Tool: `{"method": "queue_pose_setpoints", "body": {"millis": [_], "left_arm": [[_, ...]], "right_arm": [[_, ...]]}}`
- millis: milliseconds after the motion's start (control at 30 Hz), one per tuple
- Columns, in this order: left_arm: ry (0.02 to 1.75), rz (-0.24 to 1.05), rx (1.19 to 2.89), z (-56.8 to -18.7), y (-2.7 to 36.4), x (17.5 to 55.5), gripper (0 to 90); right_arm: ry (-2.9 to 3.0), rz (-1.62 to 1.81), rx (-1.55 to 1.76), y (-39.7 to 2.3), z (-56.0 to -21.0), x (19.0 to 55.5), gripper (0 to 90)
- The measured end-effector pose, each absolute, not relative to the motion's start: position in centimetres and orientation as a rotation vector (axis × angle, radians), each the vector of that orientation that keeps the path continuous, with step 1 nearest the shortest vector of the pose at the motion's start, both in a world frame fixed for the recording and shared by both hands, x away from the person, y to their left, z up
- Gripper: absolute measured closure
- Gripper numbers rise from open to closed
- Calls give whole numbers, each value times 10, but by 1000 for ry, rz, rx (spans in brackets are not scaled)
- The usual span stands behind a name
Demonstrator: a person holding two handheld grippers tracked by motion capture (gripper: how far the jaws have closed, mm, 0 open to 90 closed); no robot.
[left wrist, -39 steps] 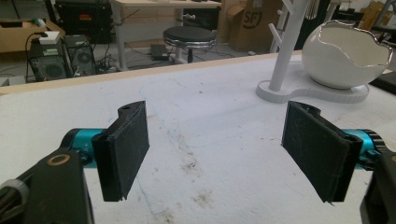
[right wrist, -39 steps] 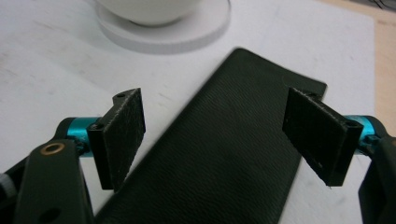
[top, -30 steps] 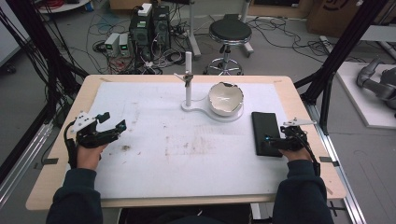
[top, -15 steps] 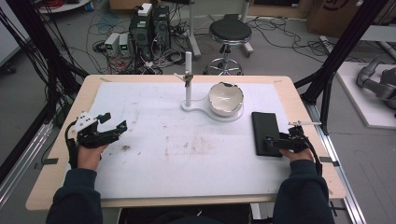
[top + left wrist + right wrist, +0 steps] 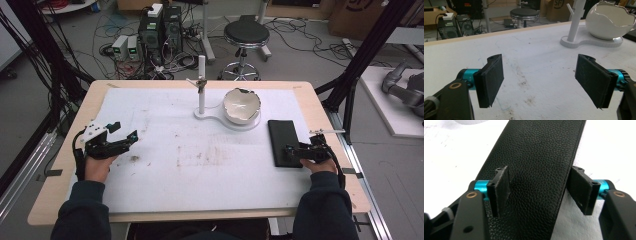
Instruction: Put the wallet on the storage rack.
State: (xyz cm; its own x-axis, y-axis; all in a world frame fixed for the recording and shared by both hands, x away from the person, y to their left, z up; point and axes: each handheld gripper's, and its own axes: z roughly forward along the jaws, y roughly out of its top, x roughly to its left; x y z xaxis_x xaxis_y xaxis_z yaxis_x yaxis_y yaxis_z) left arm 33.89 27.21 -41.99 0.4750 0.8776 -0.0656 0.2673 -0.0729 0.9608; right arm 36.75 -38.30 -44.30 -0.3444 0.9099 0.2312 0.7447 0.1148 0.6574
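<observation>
A black leather case [image 5: 283,141] lies flat on the white mat at the right side of the table. My right gripper [image 5: 291,152] is low over its near end. In the right gripper view the left pad [image 5: 500,190] rests on top of the case [image 5: 536,157], while the right pad [image 5: 581,190] stands just off its right edge. These jaws have just been closing, with the case's right part between them, and no squeeze shows. My left gripper [image 5: 123,131] stays at the table's left with wide jaws and nothing between them [image 5: 544,80].
A white stand with an upright post [image 5: 201,85] and a cracked, egg-like white bowl [image 5: 242,105] sits at the back middle, close to the case's far end. The bowl [image 5: 609,22] also appears in the left gripper view. The mat [image 5: 200,165] is stained at its centre.
The right gripper's jaws have narrowed over the near end of the black case and the hand has settled slightly lower on it. The left hand has not moved.
</observation>
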Motion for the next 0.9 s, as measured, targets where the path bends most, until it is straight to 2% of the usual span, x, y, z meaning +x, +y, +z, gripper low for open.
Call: {"method": "queue_pose_setpoints", "body": {"millis": [67,133,267,300,500,900], "left_arm": [[1013,683,1611,-420,272,339,228],[1015,684,1612,-420,272,339,228],[1013,681,1616,-420,272,340,228],[1012,684,1616,-421,272,340,229],[1015,678,1622,-421,271,340,229],[1011,675,1625,-421,272,340,232]], "right_arm": [[2157,1073,1641,-387,-442,367,528],[2169,1090,1632,-386,-442,367,567],[2184,1118,1572,-381,-438,366,786],[2189,1124,1570,-381,-438,365,812],[2203,1209,1581,-387,-437,364,852],[2192,1468,1479,-386,-419,356,847]]}}
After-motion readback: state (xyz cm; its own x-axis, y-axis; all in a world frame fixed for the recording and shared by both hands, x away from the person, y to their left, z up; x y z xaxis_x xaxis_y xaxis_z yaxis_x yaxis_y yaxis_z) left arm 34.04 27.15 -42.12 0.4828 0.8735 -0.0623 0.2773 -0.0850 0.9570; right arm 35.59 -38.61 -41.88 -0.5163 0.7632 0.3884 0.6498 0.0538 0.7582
